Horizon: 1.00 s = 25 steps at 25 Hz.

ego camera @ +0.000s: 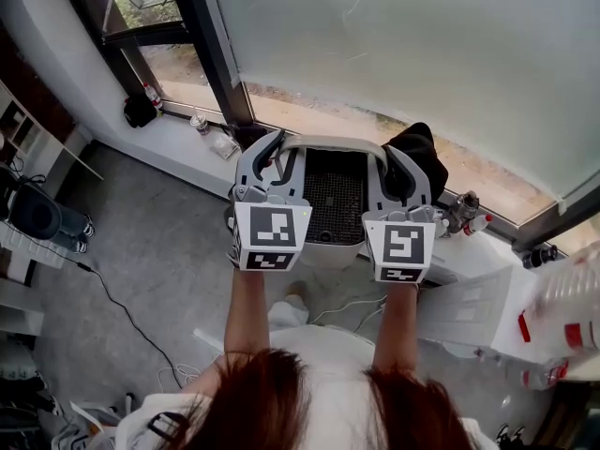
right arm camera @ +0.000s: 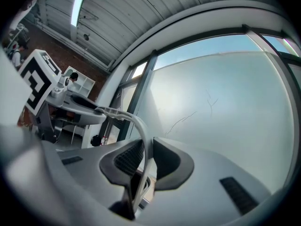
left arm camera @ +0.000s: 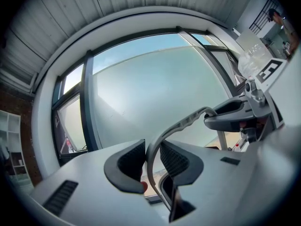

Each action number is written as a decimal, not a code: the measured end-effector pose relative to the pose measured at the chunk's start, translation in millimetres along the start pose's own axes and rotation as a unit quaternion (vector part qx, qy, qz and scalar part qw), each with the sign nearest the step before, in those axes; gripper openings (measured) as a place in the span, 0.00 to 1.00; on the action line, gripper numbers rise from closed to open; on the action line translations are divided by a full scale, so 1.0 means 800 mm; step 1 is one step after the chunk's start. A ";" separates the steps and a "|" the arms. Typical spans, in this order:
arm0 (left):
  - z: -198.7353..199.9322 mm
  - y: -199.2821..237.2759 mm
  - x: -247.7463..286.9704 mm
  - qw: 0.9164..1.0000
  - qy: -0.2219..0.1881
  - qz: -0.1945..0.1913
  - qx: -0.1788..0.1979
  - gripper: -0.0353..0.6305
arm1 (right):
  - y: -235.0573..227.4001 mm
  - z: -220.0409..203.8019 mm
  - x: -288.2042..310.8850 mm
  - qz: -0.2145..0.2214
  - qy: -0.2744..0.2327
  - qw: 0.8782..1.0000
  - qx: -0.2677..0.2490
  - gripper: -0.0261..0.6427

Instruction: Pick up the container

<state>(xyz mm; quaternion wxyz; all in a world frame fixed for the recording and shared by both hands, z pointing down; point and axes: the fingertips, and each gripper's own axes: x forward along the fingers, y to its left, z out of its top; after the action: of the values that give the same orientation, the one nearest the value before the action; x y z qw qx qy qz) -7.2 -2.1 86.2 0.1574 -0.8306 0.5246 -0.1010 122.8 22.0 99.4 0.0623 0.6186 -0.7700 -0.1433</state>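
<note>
A white container (ego camera: 330,247) with a dark mesh inside hangs in the air in front of the window. In the head view my left gripper (ego camera: 270,157) is shut on the left end of its curved white rim (ego camera: 333,142), and my right gripper (ego camera: 397,165) is shut on the right end. The left gripper view shows the thin rim (left arm camera: 188,121) pinched between the ribbed pads of the left gripper (left arm camera: 150,160), with the right gripper (left arm camera: 240,114) at its far end. In the right gripper view the rim (right arm camera: 135,121) runs down between the right gripper (right arm camera: 146,158) pads.
A large frosted window pane (ego camera: 403,54) with dark frames stands right ahead. On its sill (ego camera: 178,134) are a black object (ego camera: 141,111) and small bottles (ego camera: 199,122). A white table (ego camera: 478,298) with plastic bottles (ego camera: 562,307) is at the right. Shelving (ego camera: 28,129) and a cable (ego camera: 122,307) are at the left.
</note>
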 end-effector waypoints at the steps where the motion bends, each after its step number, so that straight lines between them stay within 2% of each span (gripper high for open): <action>1: 0.003 -0.003 -0.005 1.000 -0.001 0.001 0.001 0.21 | 0.000 0.001 -0.007 0.001 -0.001 1.000 0.001 0.15; 14: 0.017 -0.041 -0.061 1.000 -0.010 0.008 0.000 0.21 | -0.001 0.007 -0.072 0.006 -0.006 1.000 0.007 0.15; 25: 0.023 -0.046 -0.099 1.000 -0.014 0.012 -0.002 0.21 | 0.015 0.017 -0.104 0.006 -0.014 1.000 0.003 0.15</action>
<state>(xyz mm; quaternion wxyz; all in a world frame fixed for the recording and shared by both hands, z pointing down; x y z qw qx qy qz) -4.0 86.7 82.2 0.1645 -0.8259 0.5323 -0.0868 126.8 106.8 96.7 0.0502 0.6118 -0.7752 -0.1492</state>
